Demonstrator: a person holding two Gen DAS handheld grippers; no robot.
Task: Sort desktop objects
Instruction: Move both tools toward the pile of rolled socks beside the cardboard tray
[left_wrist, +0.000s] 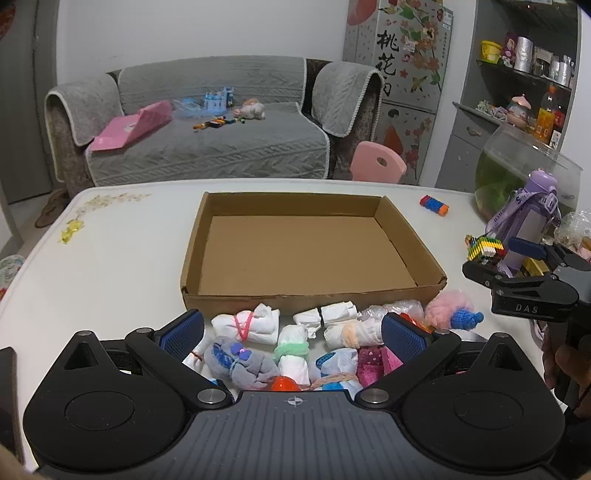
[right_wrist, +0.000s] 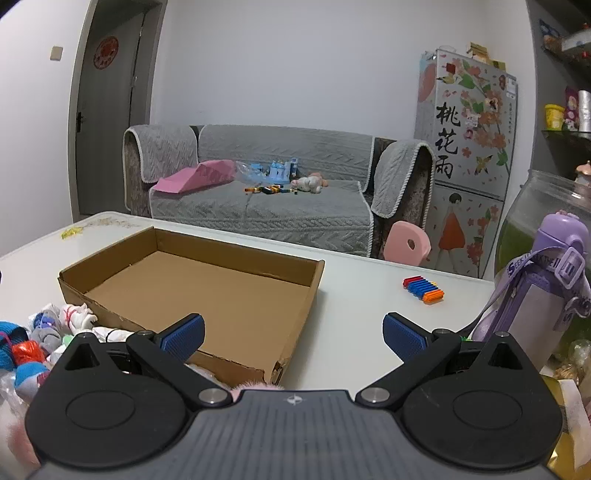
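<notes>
Left wrist view: the left hand-held gripper (left_wrist: 292, 332), jaws spread wide and gripping nothing, is hovering over rolled socks (left_wrist: 258, 326) lying on the desk (left_wrist: 110, 258) just before the empty cardboard box (left_wrist: 306, 243). Right wrist view: the right hand-held gripper (right_wrist: 293, 332), likewise spread and empty, is facing the box's near corner; sorting is apparently not yet begun.

"DAS" on the right gripper (left_wrist: 532, 308) at 3 o'clock, "桃花雨" on the fridge (right_wrist: 448, 140), "SEEK THE" on the purple bottle's strap (right_wrist: 532, 266)
</notes>
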